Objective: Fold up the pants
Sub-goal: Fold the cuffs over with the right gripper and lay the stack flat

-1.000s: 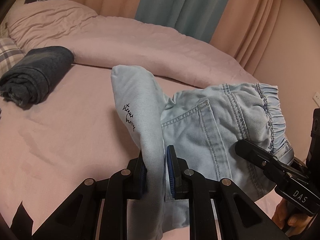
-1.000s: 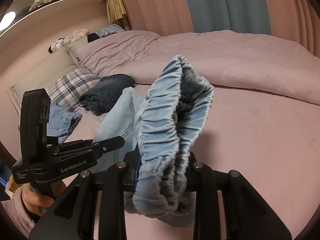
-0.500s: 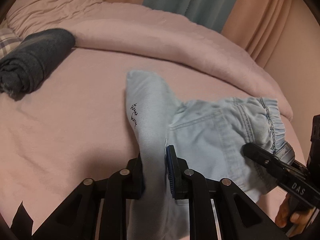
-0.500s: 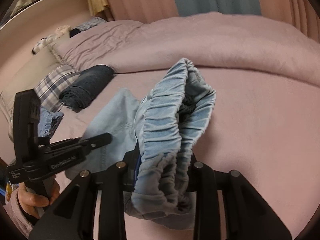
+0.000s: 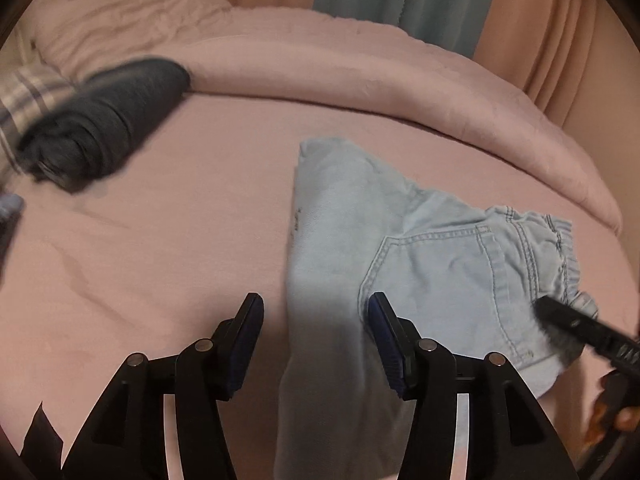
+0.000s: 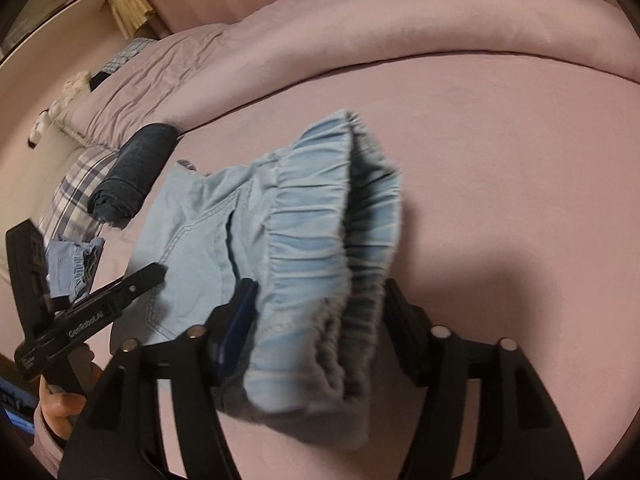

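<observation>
Light-blue denim pants (image 5: 440, 264) lie folded on the pink sheet (image 5: 160, 240). One folded leg (image 5: 328, 240) runs toward me between the fingers of my left gripper (image 5: 316, 312). Its jaws are opening, and the left pad stands clear of the cloth. In the right wrist view the elastic waistband (image 6: 312, 240) bulges between the fingers of my right gripper (image 6: 320, 300). Those jaws are opening too, with the blue pad off the fabric. One of the right gripper's fingers (image 5: 564, 318) shows at the waistband's edge.
A rolled dark-blue garment (image 5: 108, 124) lies to the left beside a plaid pillow (image 6: 76, 184). Another light-blue garment (image 6: 76, 264) sits near the left gripper's body (image 6: 84, 320). A bunched pink duvet (image 5: 360, 72) borders the far side, with curtains behind.
Both grippers, shut on the pants before, have spread their jaws. The pants have sunk onto the sheet, and the right hand came down and rolled.
</observation>
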`<act>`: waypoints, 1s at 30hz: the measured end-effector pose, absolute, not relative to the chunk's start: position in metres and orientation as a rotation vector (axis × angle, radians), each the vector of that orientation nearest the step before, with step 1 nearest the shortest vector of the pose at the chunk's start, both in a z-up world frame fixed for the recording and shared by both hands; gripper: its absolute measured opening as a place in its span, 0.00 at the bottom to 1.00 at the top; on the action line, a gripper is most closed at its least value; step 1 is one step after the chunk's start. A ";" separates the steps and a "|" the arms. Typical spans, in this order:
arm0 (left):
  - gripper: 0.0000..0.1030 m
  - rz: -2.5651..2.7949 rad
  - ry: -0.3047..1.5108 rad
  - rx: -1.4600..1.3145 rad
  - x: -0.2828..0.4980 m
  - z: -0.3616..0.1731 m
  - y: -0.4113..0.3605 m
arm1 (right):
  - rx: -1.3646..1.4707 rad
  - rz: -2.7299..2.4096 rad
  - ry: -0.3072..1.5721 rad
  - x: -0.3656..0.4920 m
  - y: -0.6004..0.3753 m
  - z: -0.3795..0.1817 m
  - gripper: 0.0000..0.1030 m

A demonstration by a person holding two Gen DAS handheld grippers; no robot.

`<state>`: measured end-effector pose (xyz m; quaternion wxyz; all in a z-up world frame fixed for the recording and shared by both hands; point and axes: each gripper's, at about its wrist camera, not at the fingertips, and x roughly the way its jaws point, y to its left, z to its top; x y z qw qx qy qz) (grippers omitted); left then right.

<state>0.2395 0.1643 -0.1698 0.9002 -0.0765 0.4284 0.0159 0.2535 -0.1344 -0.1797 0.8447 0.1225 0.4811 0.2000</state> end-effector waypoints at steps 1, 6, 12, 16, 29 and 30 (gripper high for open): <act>0.52 0.038 0.872 -0.144 0.235 -0.165 0.162 | 0.257 0.401 1.010 0.250 -0.139 -0.175 0.65; 0.52 0.019 0.801 -0.133 0.223 -0.146 0.161 | 0.220 0.311 0.917 0.234 -0.159 -0.146 0.68; 0.53 -0.062 0.791 -0.153 0.230 -0.139 0.151 | 0.122 0.361 0.793 0.224 -0.151 -0.115 0.32; 0.53 -0.066 0.848 -0.112 0.239 -0.159 0.132 | 0.041 0.427 0.811 0.228 -0.124 -0.124 0.31; 0.55 -0.085 0.940 0.000 0.254 -0.187 0.124 | -0.160 0.384 0.884 0.241 -0.108 -0.168 0.34; 0.55 -0.075 0.946 0.000 0.254 -0.184 0.123 | -0.167 0.382 0.881 0.241 -0.105 -0.169 0.37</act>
